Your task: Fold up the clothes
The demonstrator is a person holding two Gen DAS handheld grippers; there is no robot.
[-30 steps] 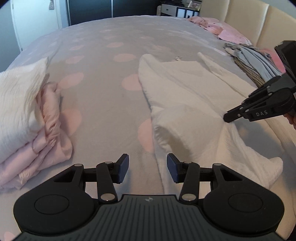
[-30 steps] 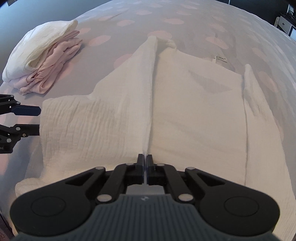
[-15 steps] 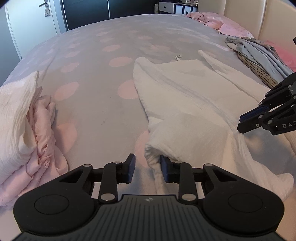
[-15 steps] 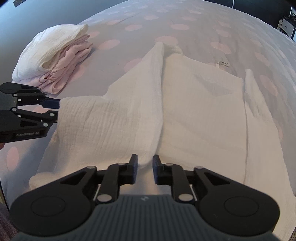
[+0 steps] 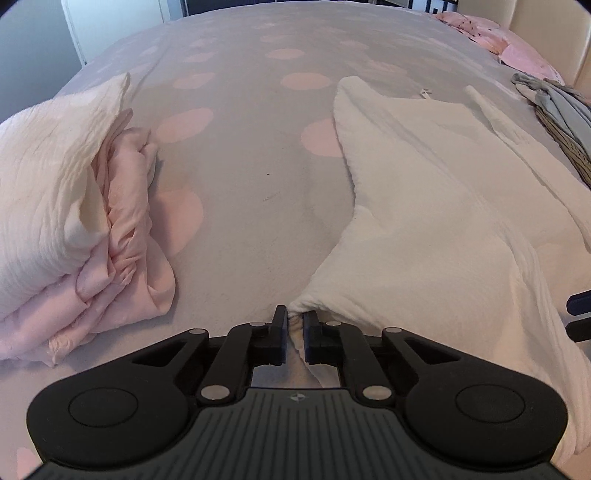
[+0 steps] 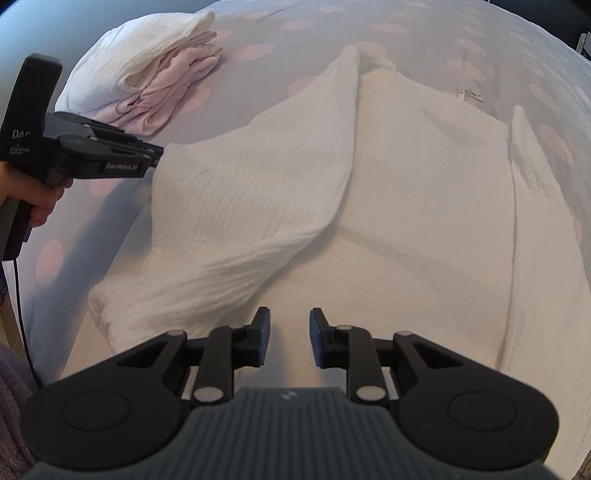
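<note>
- The left gripper (image 5: 294, 334) sits at the bottom centre of the left wrist view; its jaws are closing, with a bunched corner of the white garment (image 5: 436, 206) pinched between them.
- In the right wrist view the same gripper (image 6: 157, 157) reaches in from the left edge, held by a hand (image 6: 40, 206), with its tip at the garment's left corner.
- The right gripper (image 6: 288, 336) sits at the bottom centre of its own view, jaws apart with nothing between the pads, hanging over the near middle of the garment.
- The white garment (image 6: 406, 206) lies spread on the bed (image 6: 424, 22), filling the centre and right of the right wrist view; its left flap is raised and folded inward, and a small label (image 6: 471, 95) shows at its far edge.
- A stack of folded clothes (image 5: 74, 206), white on pink, lies at the left of the left wrist view, apart from the garment.
- The bed cover (image 5: 240, 155) is grey with pink dots.
- More clothes (image 5: 554, 110) lie heaped at the right edge.
</note>
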